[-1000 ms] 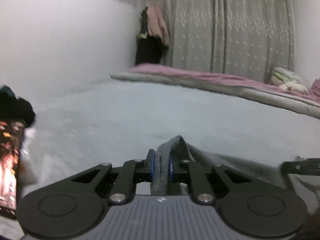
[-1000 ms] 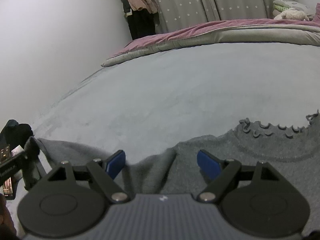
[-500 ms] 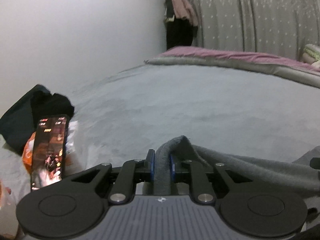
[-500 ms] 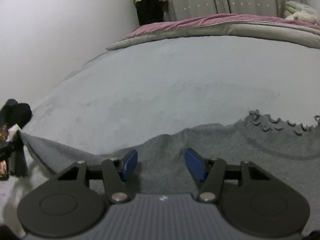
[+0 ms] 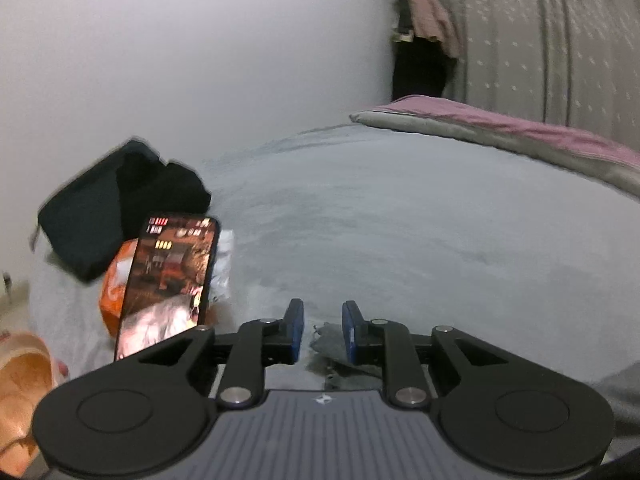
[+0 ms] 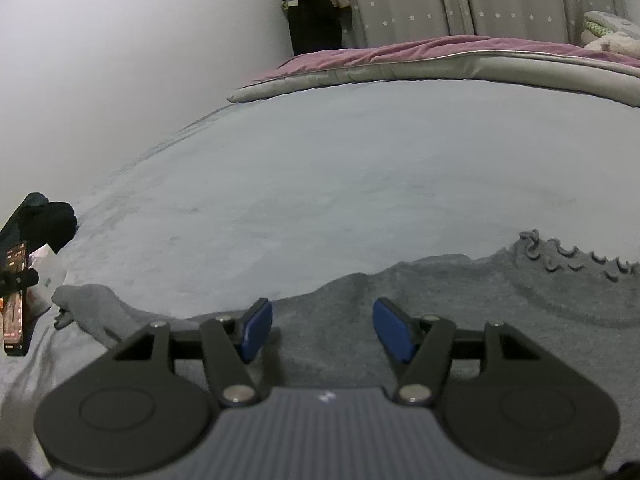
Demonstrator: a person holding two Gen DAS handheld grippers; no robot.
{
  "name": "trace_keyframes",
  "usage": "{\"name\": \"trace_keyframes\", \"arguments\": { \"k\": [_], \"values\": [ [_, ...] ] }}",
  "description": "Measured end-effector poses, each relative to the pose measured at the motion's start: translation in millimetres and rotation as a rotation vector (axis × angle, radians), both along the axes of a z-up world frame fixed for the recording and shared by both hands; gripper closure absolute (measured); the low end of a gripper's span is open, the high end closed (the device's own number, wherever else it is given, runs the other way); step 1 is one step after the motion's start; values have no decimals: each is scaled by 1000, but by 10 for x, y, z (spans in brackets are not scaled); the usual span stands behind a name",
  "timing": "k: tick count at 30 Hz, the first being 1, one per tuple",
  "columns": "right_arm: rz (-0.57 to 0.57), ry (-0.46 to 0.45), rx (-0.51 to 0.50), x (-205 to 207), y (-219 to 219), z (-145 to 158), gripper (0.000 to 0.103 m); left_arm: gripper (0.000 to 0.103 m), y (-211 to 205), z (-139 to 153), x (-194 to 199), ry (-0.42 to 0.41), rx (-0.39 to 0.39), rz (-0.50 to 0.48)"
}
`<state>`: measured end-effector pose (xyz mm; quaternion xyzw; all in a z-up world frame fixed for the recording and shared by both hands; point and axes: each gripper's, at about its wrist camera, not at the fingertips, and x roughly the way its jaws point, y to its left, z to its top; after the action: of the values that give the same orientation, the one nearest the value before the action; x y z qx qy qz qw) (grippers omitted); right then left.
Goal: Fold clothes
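Grey knit top point(image 6: 500, 320) lies spread on the bed point(image 6: 340, 184), sleeve point(image 6: 92, 308) stretched left | left gripper point(image 5: 322, 330) we have just released, fingers apart over the sleeve end | right gripper point(image 6: 322, 330) fingers spread wide, empty, over the fabric | we judge the sleeve laid out, ready for re-gripping.

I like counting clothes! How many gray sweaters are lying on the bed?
1. The gray sweater lies spread on the bed under the open right hand-held gripper, its sleeve stretched toward the phone. Others may be hidden.
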<state>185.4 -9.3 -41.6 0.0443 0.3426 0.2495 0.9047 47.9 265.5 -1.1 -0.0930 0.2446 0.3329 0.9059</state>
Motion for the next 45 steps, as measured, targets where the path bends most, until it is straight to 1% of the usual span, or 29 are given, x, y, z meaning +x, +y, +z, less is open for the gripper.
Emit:
{"name": "trace_keyframes", "arguments": {
  "k": [4, 9, 10, 12, 13, 16, 22, 26, 29, 30, 33, 37, 39, 41, 43, 45],
  "values": [
    [0, 1, 3, -9, -10, 6, 44, 81, 229, -5, -125, -90, -229, 4],
    [-4, 2, 10, -21, -22, 11, 43, 80, 490, -214, -184, -180, -511, 21],
    [-5, 2, 12, -21, -24, 11, 43, 80, 536, -255, -200, -211, -564, 24],
    [-4, 2, 14, -25, -21, 10, 43, 79, 618, -338, -221, -269, -659, 24],
    [-3, 2, 15, -28, -18, 11, 43, 78, 640, -377, -212, -275, -681, 27],
    [2, 3, 18, -37, -8, 12, 43, 77, 662, -475, -160, -250, -680, 56],
    [9, 1, 23, -42, 12, 35, 43, 76, 693, -561, -71, -262, -660, 75],
    [29, -6, 39, -69, 32, 76, 43, 76, 729, -633, -2, -275, -661, 89],
    [100, -38, 55, -169, 123, 165, 43, 78, 727, -633, 33, -280, -635, 84],
    [129, -49, 51, -210, 180, 188, 43, 87, 722, -629, 45, -281, -624, 81],
    [245, -78, 19, -360, 441, 239, 43, 98, 708, -617, 81, -283, -593, 73],
    [413, -110, -50, -564, 871, 244, 44, 100, 683, -511, 101, -290, -533, 35],
    [475, -118, -86, -645, 1099, 216, 48, 100, 674, -447, 107, -296, -499, 16],
    [513, -131, -129, -724, 1295, 175, 48, 100, 678, -397, 111, -301, -481, 1],
    [526, -158, -174, -773, 1455, 140, 50, 100, 692, -365, 115, -305, -479, -9],
    [527, -189, -218, -808, 1605, 111, 56, 100, 706, -337, 118, -312, -488, -19]
  ]
}}
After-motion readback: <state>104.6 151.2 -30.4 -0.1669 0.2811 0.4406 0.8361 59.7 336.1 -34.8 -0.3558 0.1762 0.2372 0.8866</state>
